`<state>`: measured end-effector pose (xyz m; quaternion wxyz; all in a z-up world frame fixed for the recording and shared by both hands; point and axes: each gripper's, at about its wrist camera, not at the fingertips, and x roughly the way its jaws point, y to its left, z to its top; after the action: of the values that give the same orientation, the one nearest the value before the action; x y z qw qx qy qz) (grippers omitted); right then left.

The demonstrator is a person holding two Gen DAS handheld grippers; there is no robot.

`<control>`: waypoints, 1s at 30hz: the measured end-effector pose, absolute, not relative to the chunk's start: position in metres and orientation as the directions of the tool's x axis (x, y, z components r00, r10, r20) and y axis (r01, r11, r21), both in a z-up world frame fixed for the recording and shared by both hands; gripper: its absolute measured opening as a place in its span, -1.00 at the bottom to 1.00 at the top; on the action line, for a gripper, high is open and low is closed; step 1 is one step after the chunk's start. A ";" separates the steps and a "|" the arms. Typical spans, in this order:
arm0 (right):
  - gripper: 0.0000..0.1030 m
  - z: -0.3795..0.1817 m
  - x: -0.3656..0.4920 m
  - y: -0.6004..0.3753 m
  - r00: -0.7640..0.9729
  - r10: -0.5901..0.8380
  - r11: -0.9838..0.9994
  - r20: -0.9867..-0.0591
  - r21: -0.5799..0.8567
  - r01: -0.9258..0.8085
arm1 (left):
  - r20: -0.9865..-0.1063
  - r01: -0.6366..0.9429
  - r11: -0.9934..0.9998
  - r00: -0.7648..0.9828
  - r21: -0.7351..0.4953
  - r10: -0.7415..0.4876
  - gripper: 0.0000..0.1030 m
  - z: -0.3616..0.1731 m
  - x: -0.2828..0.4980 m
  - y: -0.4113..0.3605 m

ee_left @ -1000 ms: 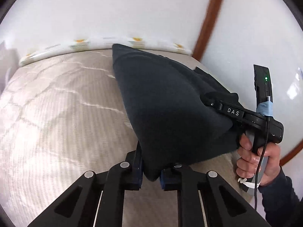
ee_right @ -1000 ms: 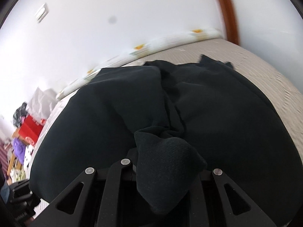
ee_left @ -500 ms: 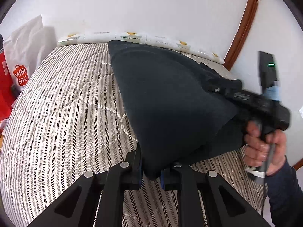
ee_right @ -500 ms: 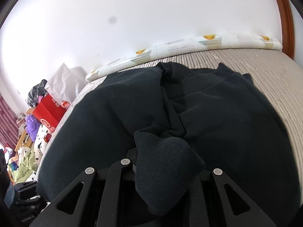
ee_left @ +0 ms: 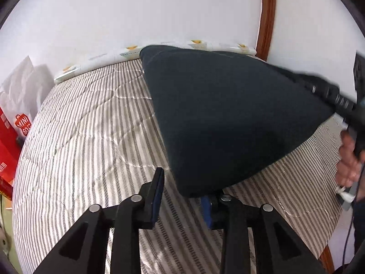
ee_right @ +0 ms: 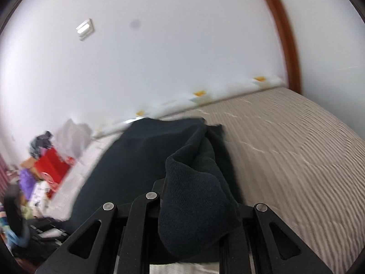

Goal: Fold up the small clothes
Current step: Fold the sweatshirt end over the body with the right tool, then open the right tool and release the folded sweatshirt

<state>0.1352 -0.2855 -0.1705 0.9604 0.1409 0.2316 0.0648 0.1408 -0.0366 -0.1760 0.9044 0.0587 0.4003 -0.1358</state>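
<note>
Nearest the left camera, the left gripper (ee_left: 182, 196) has just been opening — its fingers (ee_left: 157, 194) stand apart, the dark garment (ee_left: 228, 118) no longer pinched, its corner resting over the right-hand finger. The cloth stretches above the striped bed (ee_left: 86, 141). Farther right, the right gripper (ee_right: 198, 205) is clenched on a bunched fold — a hand (ee_left: 349, 159) grips its handle.

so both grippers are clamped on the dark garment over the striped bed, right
Not quite: only the right gripper is clamped on the dark garment. The left wrist view shows the left gripper has just been opening, its pads off the cloth, above the striped bed.
</note>
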 end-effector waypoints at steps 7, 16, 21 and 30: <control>-0.55 -0.188 0.140 -0.304 0.799 0.197 0.940 -0.569 0.342 0.012 | -0.736 0.312 0.948 0.628 -0.059 -0.252 -0.42 -0.163 0.117 -0.029; -0.33 -0.183 0.121 -0.316 0.772 0.106 0.972 -0.627 0.229 0.053 | -0.679 0.319 0.942 0.669 -0.106 -0.303 -0.34 -0.138 0.117 -0.022; -0.25 -0.156 0.115 -0.317 0.782 0.107 0.980 -0.614 0.198 0.022 | -0.717 0.284 0.950 0.634 -0.133 -0.290 -0.24 -0.155 0.146 -0.023; -0.41 -0.161 0.187 -0.297 0.735 0.168 0.974 -0.657 0.224 -0.023 | -0.715 0.244 0.963 0.651 -0.119 -0.253 -0.08 -0.146 0.158 -0.013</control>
<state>0.1870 -0.2968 -0.1605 0.9260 0.1008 0.3602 0.0515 0.1582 -0.0134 -0.1456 0.9086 -0.0063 0.3946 -0.1368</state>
